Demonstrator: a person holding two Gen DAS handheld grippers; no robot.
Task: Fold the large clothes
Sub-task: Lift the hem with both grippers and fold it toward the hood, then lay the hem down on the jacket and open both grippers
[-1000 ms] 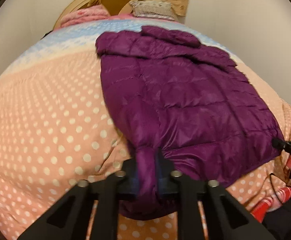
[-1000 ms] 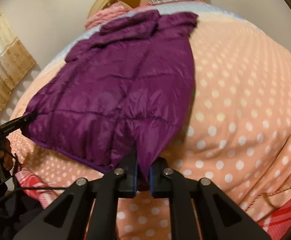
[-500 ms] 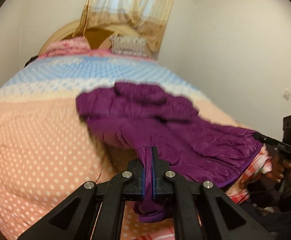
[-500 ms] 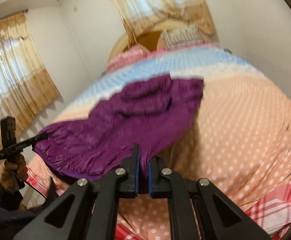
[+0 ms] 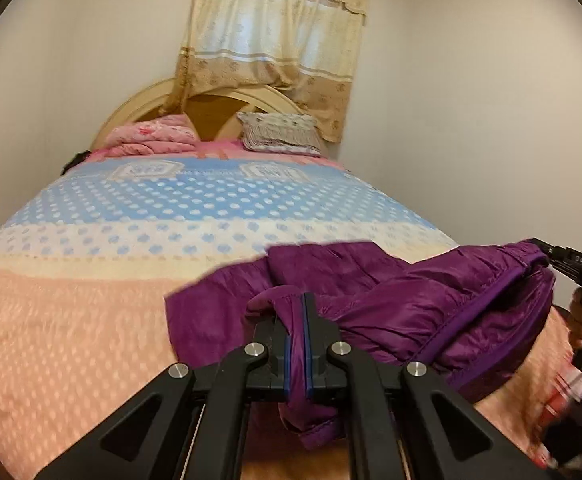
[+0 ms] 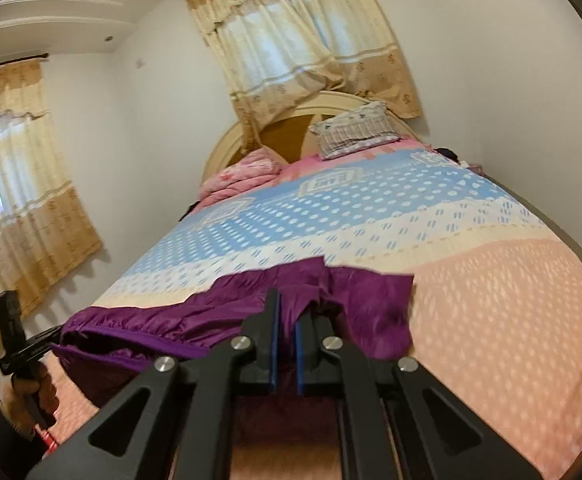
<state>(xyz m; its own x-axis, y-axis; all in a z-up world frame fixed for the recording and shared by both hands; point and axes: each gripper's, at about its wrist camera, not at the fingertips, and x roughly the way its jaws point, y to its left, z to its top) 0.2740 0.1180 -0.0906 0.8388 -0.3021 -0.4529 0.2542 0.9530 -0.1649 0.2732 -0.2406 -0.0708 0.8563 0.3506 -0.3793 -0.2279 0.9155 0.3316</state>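
Observation:
A purple quilted jacket (image 5: 419, 304) hangs lifted by its hem over the near end of the bed (image 5: 91, 320), its upper part still lying on the cover. My left gripper (image 5: 298, 320) is shut on one hem corner, a fold of purple fabric pinched between the blue pads. My right gripper (image 6: 287, 320) is shut on the other hem corner of the jacket (image 6: 195, 320). In the left wrist view the right gripper (image 5: 547, 254) shows at the far right, clamped on the hem; in the right wrist view the left gripper (image 6: 53, 332) shows at the left.
The bed carries a dotted cover, peach near me and blue farther off. A folded pink blanket (image 5: 151, 140) and a patterned pillow (image 5: 279, 132) lie by the rounded headboard (image 5: 227, 100). Curtains (image 5: 275, 40) hang behind; walls close in on both sides.
Both grippers have risen and tilted up with the hem. The jacket, flat on the bed a second ago, now has its lower part lifted and bunched toward its upper part.

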